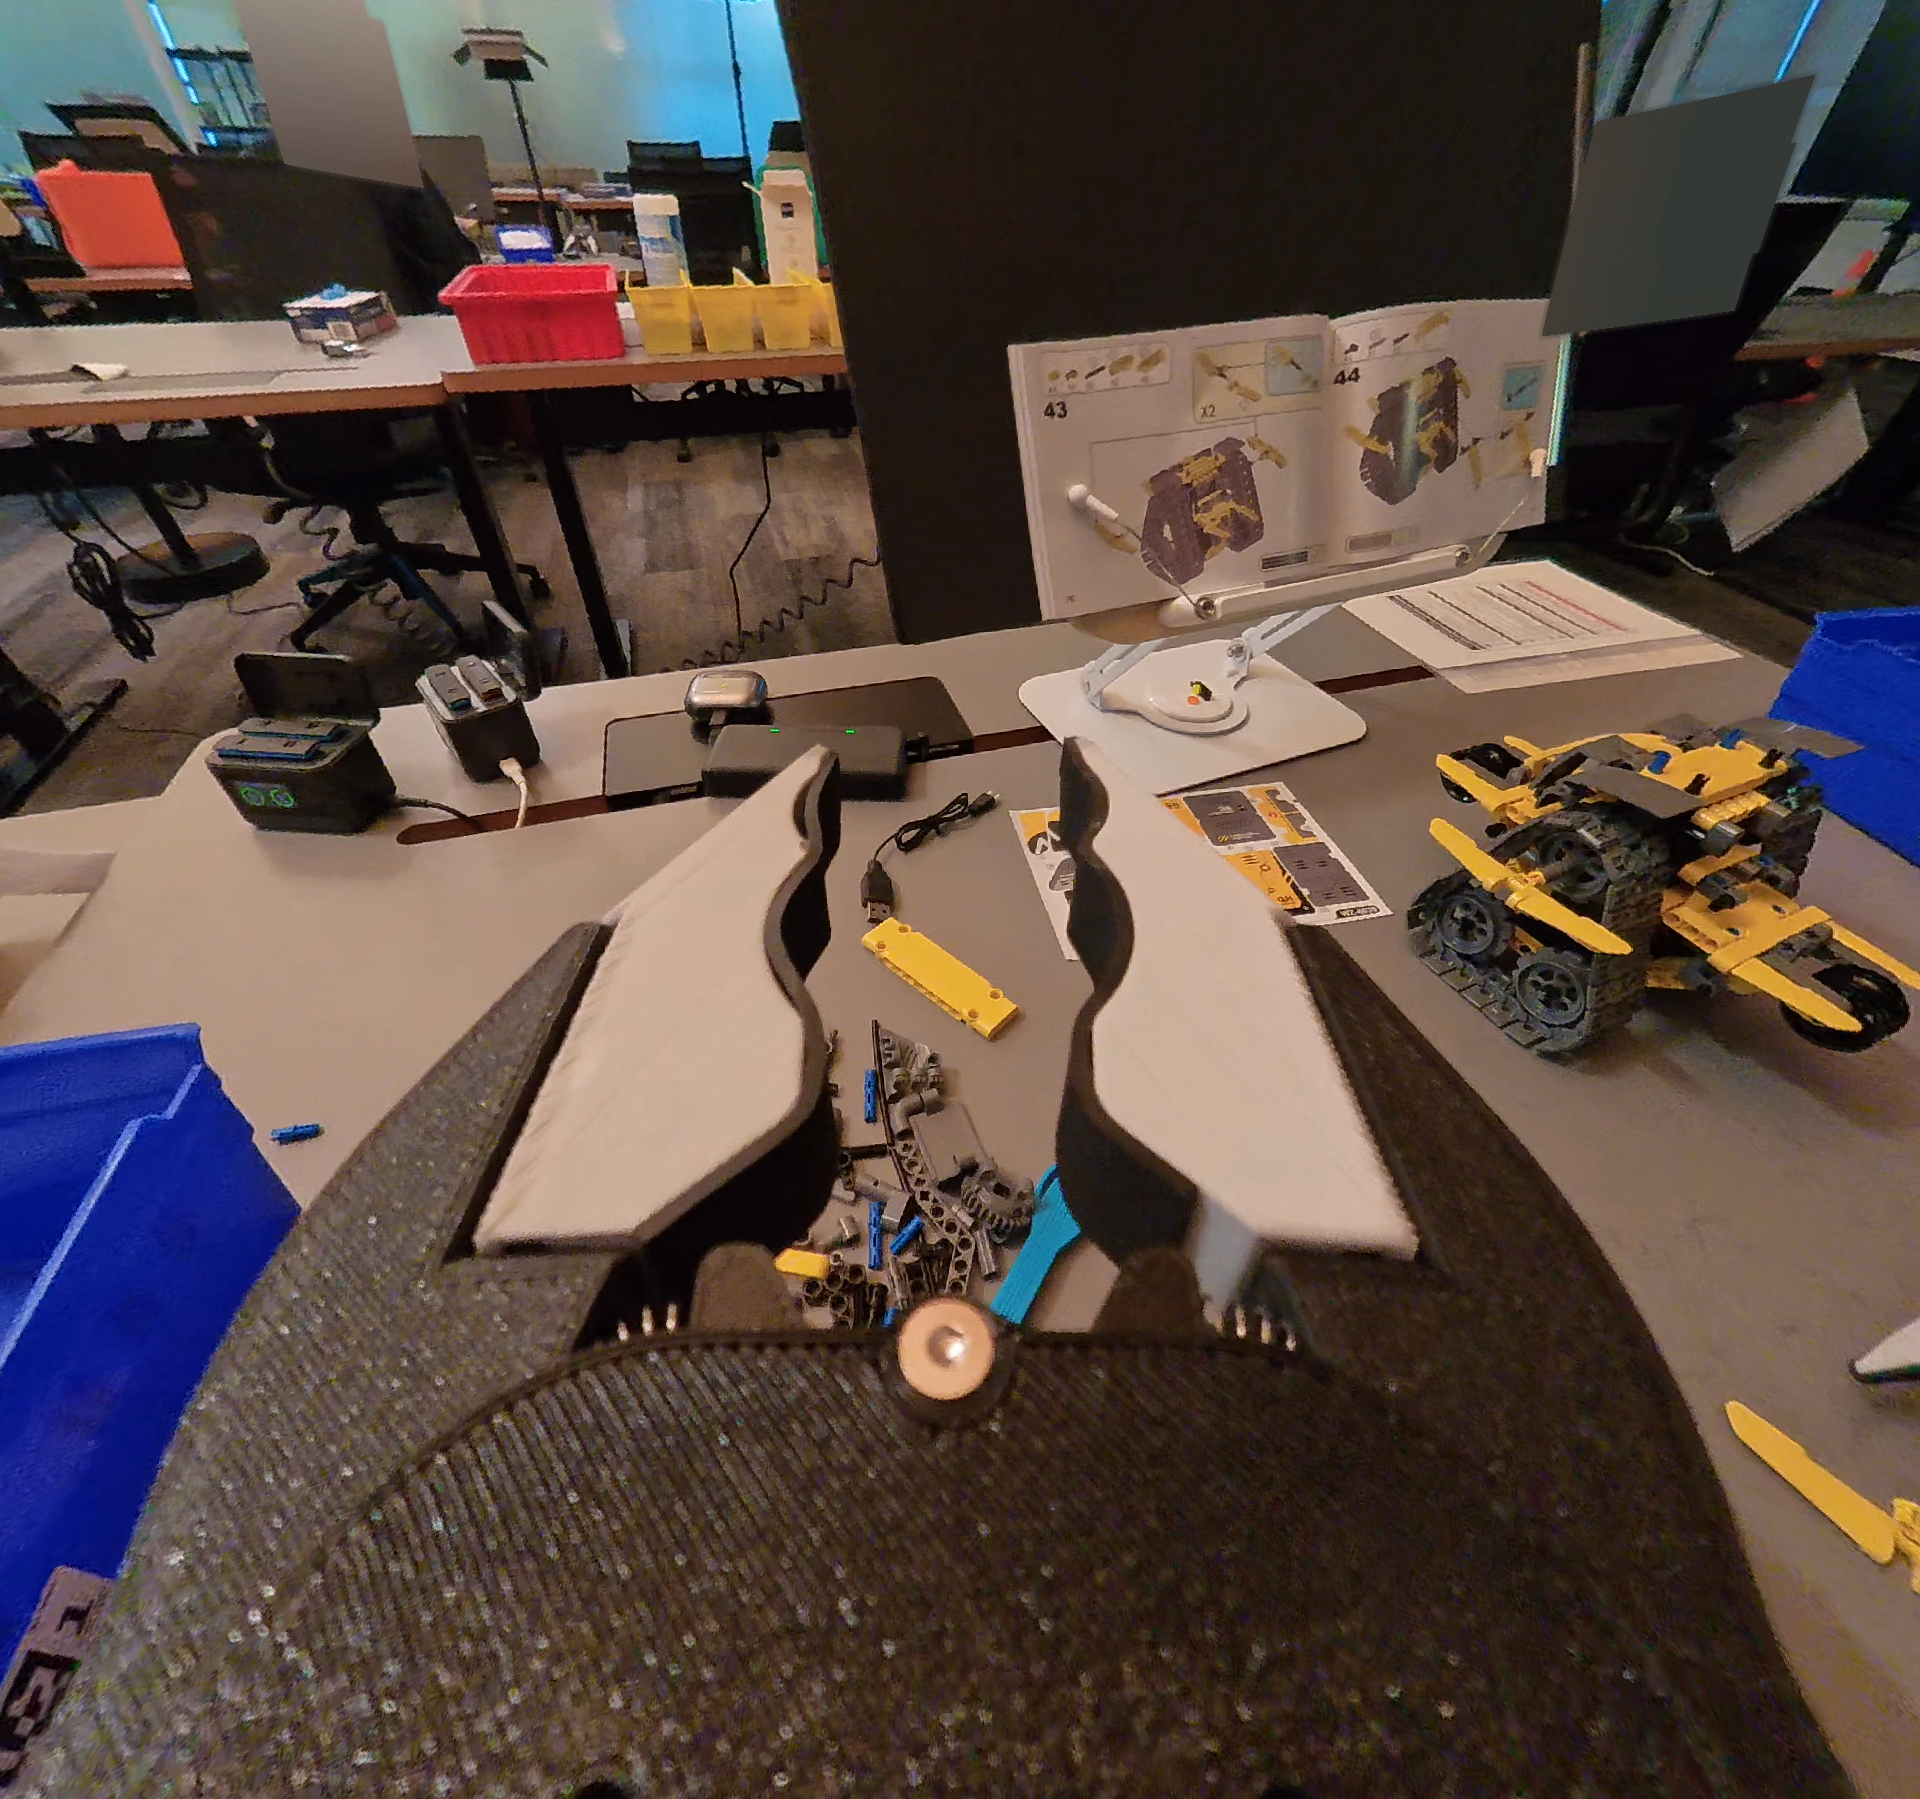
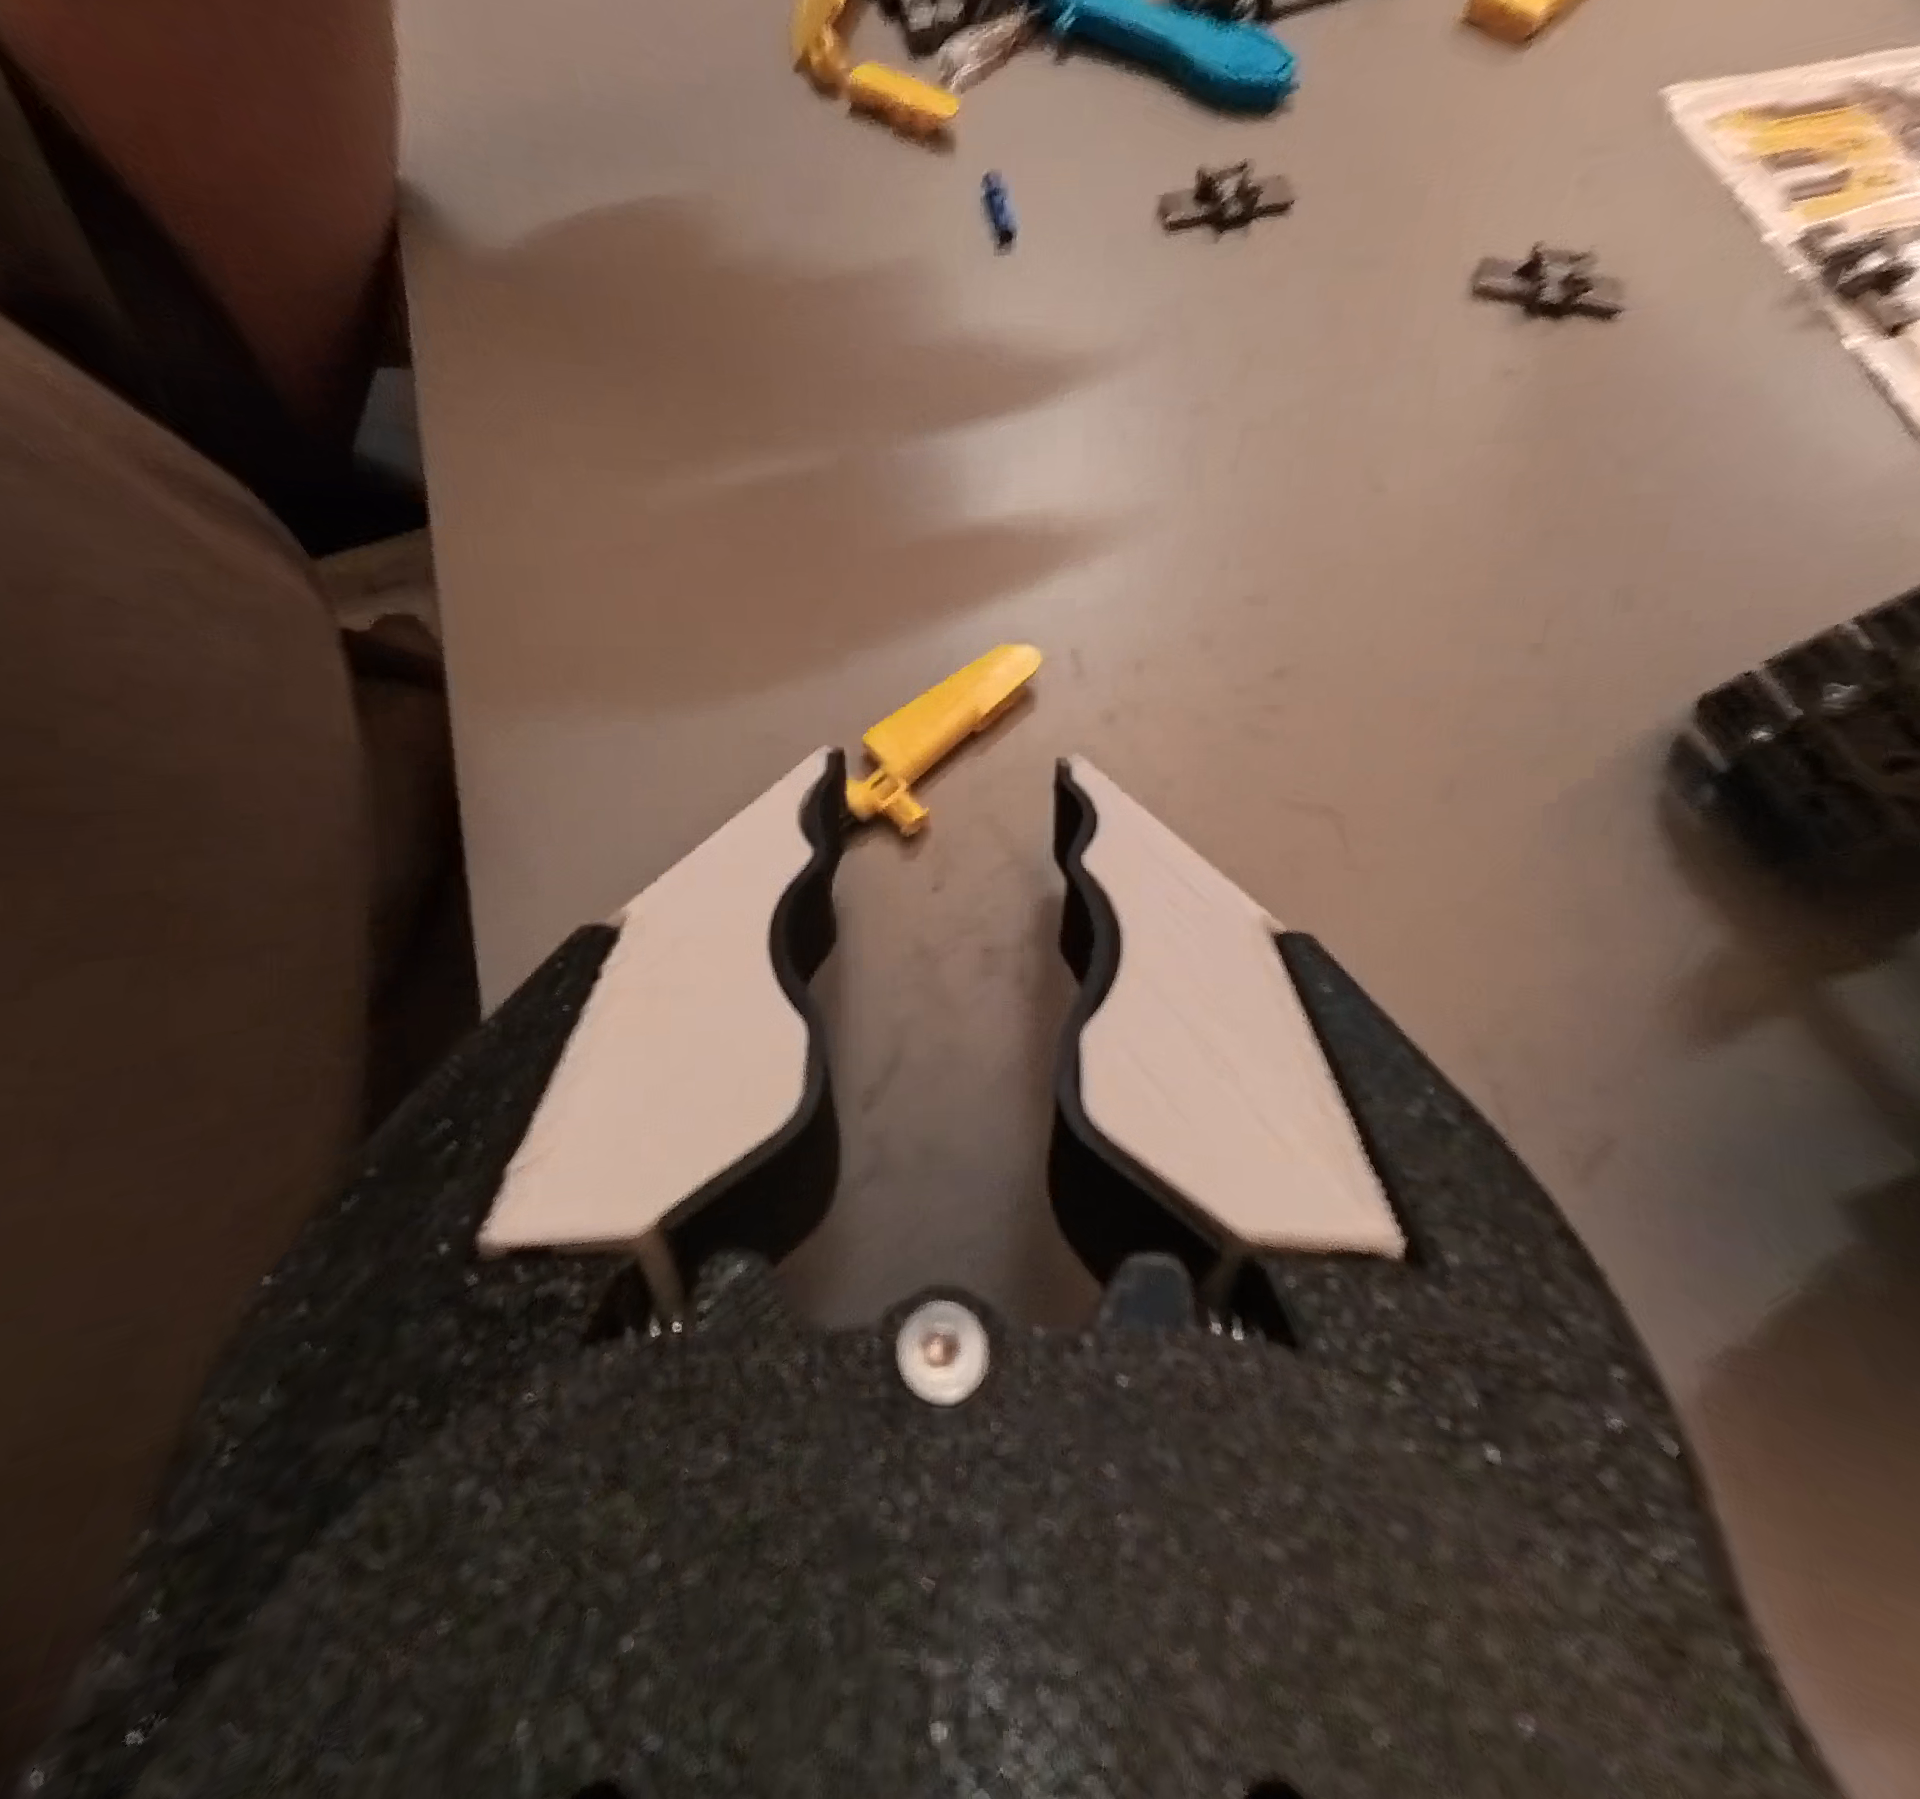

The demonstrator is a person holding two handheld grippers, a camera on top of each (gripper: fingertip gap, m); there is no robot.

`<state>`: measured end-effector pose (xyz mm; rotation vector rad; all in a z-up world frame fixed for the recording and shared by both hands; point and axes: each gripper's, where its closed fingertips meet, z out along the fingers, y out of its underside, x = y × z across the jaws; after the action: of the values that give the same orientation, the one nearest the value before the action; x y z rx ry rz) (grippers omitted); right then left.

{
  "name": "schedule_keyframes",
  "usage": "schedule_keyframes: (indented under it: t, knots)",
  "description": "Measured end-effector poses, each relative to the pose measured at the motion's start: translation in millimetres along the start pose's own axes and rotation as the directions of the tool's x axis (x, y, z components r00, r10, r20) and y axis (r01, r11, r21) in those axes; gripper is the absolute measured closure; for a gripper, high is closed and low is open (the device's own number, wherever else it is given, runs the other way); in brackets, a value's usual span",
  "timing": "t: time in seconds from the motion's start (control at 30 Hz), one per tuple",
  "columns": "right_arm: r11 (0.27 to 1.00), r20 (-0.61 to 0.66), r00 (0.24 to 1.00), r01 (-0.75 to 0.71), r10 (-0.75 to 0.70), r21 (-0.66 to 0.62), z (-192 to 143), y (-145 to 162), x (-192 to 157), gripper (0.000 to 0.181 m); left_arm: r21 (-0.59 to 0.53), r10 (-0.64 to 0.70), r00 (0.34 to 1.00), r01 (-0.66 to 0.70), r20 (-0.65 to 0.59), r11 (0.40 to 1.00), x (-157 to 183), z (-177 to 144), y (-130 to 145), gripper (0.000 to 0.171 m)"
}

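My left gripper [image 1: 948,762] is open and empty, held above a pile of small grey, black and blue building-toy parts [image 1: 914,1167] and a flat yellow panel [image 1: 940,975]. A teal tool [image 1: 1029,1250] lies beside the pile. A yellow and black tracked toy vehicle [image 1: 1652,887] stands to the right. My right gripper [image 2: 945,762] is open and empty, low over the grey table [image 2: 1299,606]. A yellow blade-shaped piece [image 2: 951,715] lies just past its left fingertip [image 2: 826,773]; whether they touch is unclear. The same piece shows in the left wrist view [image 1: 1808,1489].
An open instruction booklet [image 1: 1278,461] stands on a white stand before a black partition [image 1: 1195,191]. Blue bins sit at the left [image 1: 94,1282] and right [image 1: 1860,710]. Chargers [image 1: 301,773], a cable [image 1: 914,845] and a sticker sheet [image 1: 1278,845] lie behind. A person's sleeve [image 2: 156,814] fills the right view's left side. My right fingertips sit around 35 cm from my left ones.
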<state>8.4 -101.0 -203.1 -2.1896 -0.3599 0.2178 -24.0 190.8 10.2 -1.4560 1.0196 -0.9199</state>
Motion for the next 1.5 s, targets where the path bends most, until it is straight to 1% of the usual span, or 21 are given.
schedule_keyframes:
  t: [0.1, 0.17, 0.23, 0.3, 0.4, 0.5, 0.6, 0.63, 0.7, 0.77, 0.8, 0.87, 0.93, 0.97, 1.1, 1.2, 1.37, 1.5]
  knots:
    - [0.997, -0.039, 0.999, 0.015, -0.012, 0.069, -5, -18, 8, 0.142, 0.016, 0.002, 1.0, -0.002, -0.004, 1.0, 1, -4, -3, 0.132]
    - [0.992, -0.093, 0.994, 0.065, -0.055, 0.109, -11, -36, 18, 0.141, 0.022, -0.005, 1.0, 0.005, -0.011, 1.0, 1, -5, -4, 0.131]
    - [0.98, -0.148, 0.983, 0.134, -0.113, 0.148, -17, -58, 27, 0.141, 0.019, -0.007, 1.0, 0.007, -0.006, 1.0, -1, -6, -3, 0.131]
    - [0.96, -0.171, 0.973, 0.189, -0.156, 0.204, -19, -83, 31, 0.141, 0.014, -0.006, 1.0, 0.006, 0.014, 1.0, -7, -7, -2, 0.131]
    - [0.937, -0.125, 0.98, 0.185, -0.154, 0.295, -11, -117, 30, 0.14, 0.011, -0.021, 0.999, 0.021, 0.035, 1.0, -16, -8, 1, 0.131]
    - [0.933, -0.068, 0.988, 0.152, -0.137, 0.328, 9, -138, 29, 0.14, 0.006, -0.041, 0.998, 0.041, 0.055, 0.999, -29, -6, 7, 0.131]
    - [0.934, -0.057, 0.988, 0.154, -0.143, 0.323, 33, -148, 32, 0.14, -0.044, -0.08, 0.991, 0.086, 0.111, 0.995, -58, 4, 31, 0.131]
    - [0.936, -0.049, 0.989, 0.148, -0.139, 0.321, 41, -148, 34, 0.14, -0.067, -0.097, 0.987, 0.106, 0.127, 0.992, -68, 7, 40, 0.131]
    - [0.951, -0.031, 0.993, 0.119, -0.115, 0.287, 59, -139, 40, 0.141, -0.074, -0.157, 0.979, 0.168, 0.132, 0.983, -84, 9, 52, 0.132]
    - [0.964, -0.023, 0.995, 0.098, -0.095, 0.246, 71, -127, 46, 0.141, -0.04, -0.232, 0.965, 0.239, 0.125, 0.97, -97, 5, 55, 0.132]
    - [0.967, -0.028, 0.995, 0.096, -0.092, 0.236, 74, -121, 49, 0.141, -0.025, -0.253, 0.957, 0.259, 0.141, 0.966, -106, 2, 56, 0.132]
    - [0.973, -0.032, 0.997, 0.078, -0.072, 0.218, 79, -109, 56, 0.141, -0.03, -0.243, 0.943, 0.256, 0.226, 0.966, -125, -4, 64, 0.132]
    - [0.985, -0.013, 1.0, 0.025, -0.024, 0.172, 83, -95, 59, 0.14, -0.076, -0.205, 0.931, 0.237, 0.301, 0.968, -139, -6, 76, 0.132]
    - [0.988, -0.013, 1.0, 0.022, -0.02, 0.152, 83, -91, 59, 0.138, -0.102, -0.193, 0.929, 0.235, 0.316, 0.967, -142, -4, 82, 0.132]
    - [0.988, -0.034, 0.999, 0.046, -0.042, 0.146, 82, -89, 61, 0.138, -0.205, -0.146, 0.932, 0.223, 0.332, 0.953, -139, 7, 101, 0.133]
    - [0.989, -0.036, 0.998, 0.046, -0.042, 0.138, 82, -88, 61, 0.138, -0.243, -0.094, 0.933, 0.186, 0.347, 0.952, -137, 12, 104, 0.134]
    - [0.988, -0.034, 0.999, 0.018, -0.013, 0.155, 79, -89, 65, 0.138, -0.247, -0.098, 0.939, 0.186, 0.331, 0.951, -133, 16, 106, 0.136]
    - [0.983, -0.031, 0.999, -0.031, 0.037, 0.18, 75, -91, 71, 0.139, -0.24, -0.103, 0.954, 0.174, 0.28, 0.955, -125, 21, 104, 0.137]
